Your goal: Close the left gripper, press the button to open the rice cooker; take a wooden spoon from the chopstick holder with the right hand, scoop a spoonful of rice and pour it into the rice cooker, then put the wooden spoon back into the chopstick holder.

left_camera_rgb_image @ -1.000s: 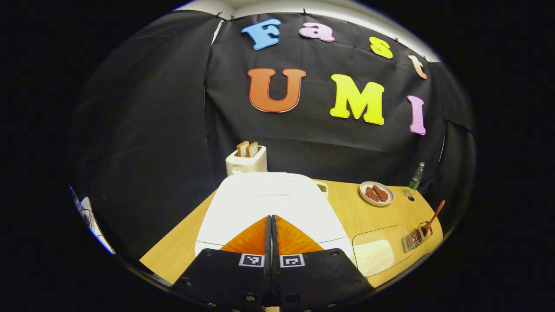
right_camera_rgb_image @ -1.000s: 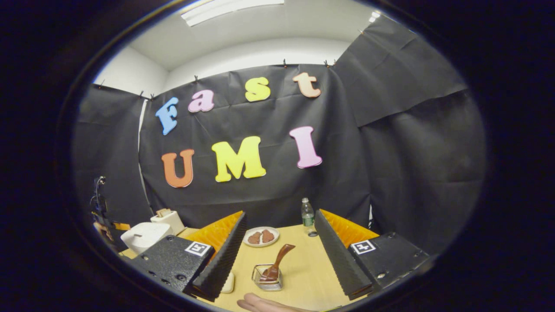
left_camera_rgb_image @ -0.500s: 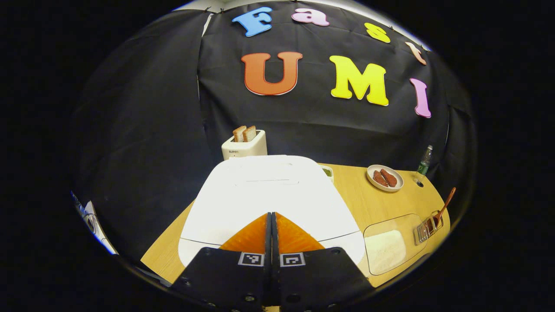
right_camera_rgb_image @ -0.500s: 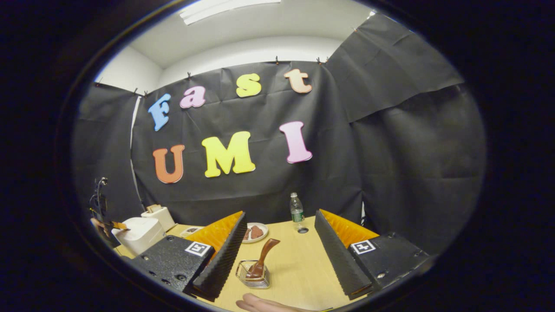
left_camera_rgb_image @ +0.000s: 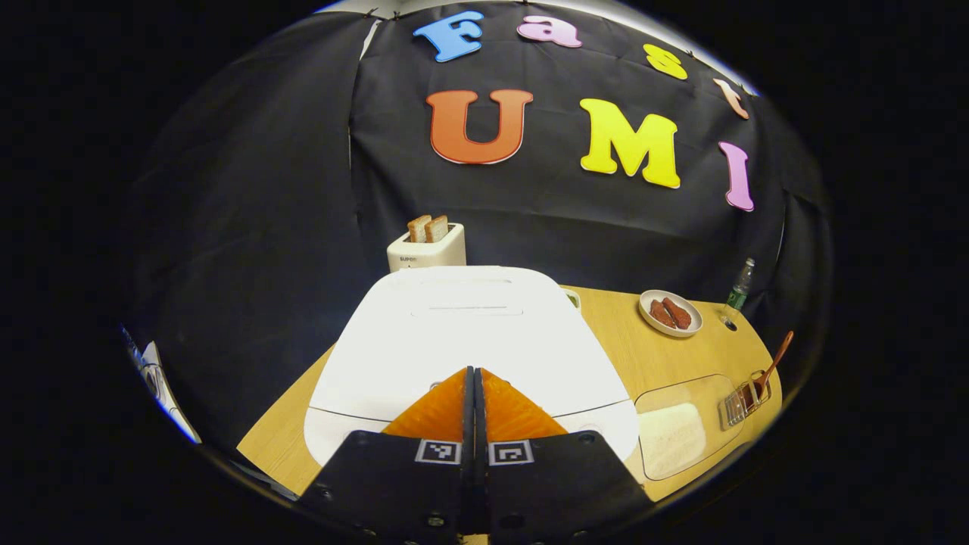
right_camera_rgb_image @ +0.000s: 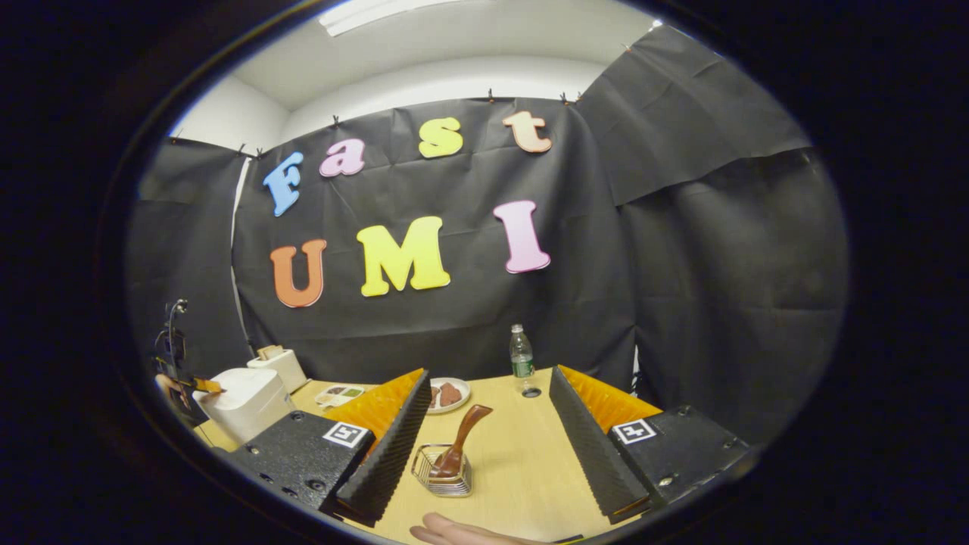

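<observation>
In the left gripper view, the left gripper point(left_camera_rgb_image: 474, 378) is seen at 6 o'clock with its fingers pressed together and nothing between them, the tips lying over the front edge of the closed rice cooker point(left_camera_rgb_image: 462, 341). The button is not discernible; contact cannot be confirmed. The first step, the button press, is judged to be in hand. A firm downward push on the latch is called for next.

At 4 o'clock, a clear container of rice point(left_camera_rgb_image: 670, 439) and the chopstick holder point(left_camera_rgb_image: 738, 405) with the wooden spoon point(left_camera_rgb_image: 772, 363) are noted.

In the right gripper view, the right gripper point(right_camera_rgb_image: 490, 435) is held with fingers wide apart, the spoon's handle lying ahead between them, untouched.
</observation>
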{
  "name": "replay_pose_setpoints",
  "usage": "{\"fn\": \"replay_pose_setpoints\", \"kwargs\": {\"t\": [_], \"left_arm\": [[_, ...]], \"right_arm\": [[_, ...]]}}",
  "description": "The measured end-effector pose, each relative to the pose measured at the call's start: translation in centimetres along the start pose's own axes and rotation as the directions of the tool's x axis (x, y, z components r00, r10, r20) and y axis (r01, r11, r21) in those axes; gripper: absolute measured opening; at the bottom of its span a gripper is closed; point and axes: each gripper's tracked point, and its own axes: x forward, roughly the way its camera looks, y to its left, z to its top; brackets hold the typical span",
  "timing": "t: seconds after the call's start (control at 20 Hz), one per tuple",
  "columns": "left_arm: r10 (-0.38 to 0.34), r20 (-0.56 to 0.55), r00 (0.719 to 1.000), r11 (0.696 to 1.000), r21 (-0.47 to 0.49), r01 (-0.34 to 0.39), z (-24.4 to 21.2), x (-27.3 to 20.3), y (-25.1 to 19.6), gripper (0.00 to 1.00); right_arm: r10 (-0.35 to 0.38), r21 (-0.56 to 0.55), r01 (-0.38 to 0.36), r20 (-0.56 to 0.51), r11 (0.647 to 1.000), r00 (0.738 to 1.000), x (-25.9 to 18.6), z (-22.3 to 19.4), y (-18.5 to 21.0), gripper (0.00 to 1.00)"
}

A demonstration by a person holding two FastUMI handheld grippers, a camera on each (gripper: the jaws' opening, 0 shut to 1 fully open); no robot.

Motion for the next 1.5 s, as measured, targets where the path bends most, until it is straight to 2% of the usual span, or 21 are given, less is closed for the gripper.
{"fn": "replay_pose_setpoints", "kwargs": {"t": [0.15, 0.2, 0.25, 0.35, 0.45, 0.5, 0.55, 0.75, 0.8, 0.85, 0.9, 0.95, 1.05, 1.1, 1.2, 1.35, 1.5], "left_arm": [[0.008, 0.024, 1.0, 0.999, -0.046, -0.007, 0.0, -0.3, 0.3, 0.0], [0.016, 0.03, 0.999, 0.999, -0.04, -0.014, 0.2, -0.6, 0.4, 0.0], [0.027, 0.044, 0.999, 0.999, -0.028, -0.026, 0.6, -1.1, 0.6, 0.0], [0.045, 0.09, 0.995, 0.999, -0.003, -0.045, 2.1, -2.5, 0.8, 0.0], [0.01, 0.151, 0.988, 1.0, -0.008, -0.009, 3.7, -5.3, -0.1, 0.0], [-0.007, 0.174, 0.985, 1.0, -0.01, 0.009, 3.9, -6.6, -0.6, 0.0], [-0.009, 0.195, 0.981, 1.0, -0.009, 0.011, 4.1, -7.9, -0.6, 0.0], [-0.037, 0.259, 0.965, 0.999, -0.019, 0.044, 4.7, -13.2, -1.6, 0.0], [-0.051, 0.277, 0.96, 0.998, -0.023, 0.059, 4.6, -14.2, -2.0, 0.25], [-0.054, 0.289, 0.956, 0.997, -0.029, 0.065, 4.3, -15.5, -2.1, 0.34], [-0.058, 0.302, 0.952, 0.997, -0.024, 0.069, 4.3, -16.5, -2.2, 0.34], [-0.065, 0.32, 0.945, 0.997, -0.018, 0.074, 4.0, -17.5, -2.3, 0.38], [-0.057, 0.347, 0.936, 0.998, -0.002, 0.062, 3.8, -18.8, -2.3, 0.7], [-0.047, 0.366, 0.93, 0.999, 0.006, 0.048, 3.7, -19.5, -2.2, 0.94], [-0.042, 0.404, 0.914, 0.999, 0.02, 0.038, 3.8, -21.3, -2.1, 0.94], [-0.082, 0.448, 0.89, 0.996, 0.057, 0.063, 2.9, -23.9, -3.1, 0.94], [-0.091, 0.49, 0.867, 0.996, 0.053, 0.075, 2.4, -26.0, -2.9, 0.94]], "right_arm": [[0.006, -0.02, -0.007, -0.014, 1.0, 1.0, -0.4, -0.9, 0.6, 0.97], [0.007, -0.033, -0.008, -0.025, 0.999, 1.0, -0.5, -1.6, 0.7, 1.0], [0.008, -0.048, -0.01, -0.036, 0.999, 0.999, -0.6, -2.1, 0.8, 0.97], [-0.005, -0.066, 0.001, -0.061, 0.998, 0.998, -0.8, -3.2, 0.7, 1.0], [0.0, -0.057, -0.005, -0.093, 0.998, 0.996, -1.1, -4.3, 1.0, 0.97], [0.011, -0.052, -0.017, -0.104, 0.999, 0.995, -1.3, -4.6, 1.5, 1.0], [0.011, -0.054, -0.017, -0.112, 0.998, 0.994, -1.2, -4.8, 1.5, 0.97], [-0.009, -0.051, 0.003, -0.122, 0.999, 0.992, -1.3, -5.5, 1.1, 1.0], [-0.011, -0.048, 0.005, -0.122, 0.999, 0.992, -1.3, -5.7, 1.1, 1.0], [-0.01, -0.046, 0.005, -0.123, 0.999, 0.992, -1.2, -5.9, 1.3, 1.0], [-0.01, -0.046, 0.004, -0.127, 0.999, 0.992, -1.0, -6.3, 1.5, 0.97], [-0.005, -0.049, -0.001, -0.13, 0.999, 0.992, -0.8, -6.7, 1.7, 0.97], [0.006, -0.054, -0.013, -0.13, 0.998, 0.991, 0.1, -7.4, 2.2, 1.0], [0.012, -0.052, -0.019, -0.131, 0.998, 0.991, 0.7, -7.7, 2.5, 0.98], [0.018, -0.041, -0.025, -0.143, 0.999, 0.99, 1.9, -8.8, 3.0, 0.97], [0.015, -0.052, -0.023, -0.145, 0.998, 0.989, 4.3, -10.3, 3.2, 1.0], [0.01, -0.034, -0.016, -0.173, 0.999, 0.985, 6.8, -12.2, 3.5, 1.0]]}}
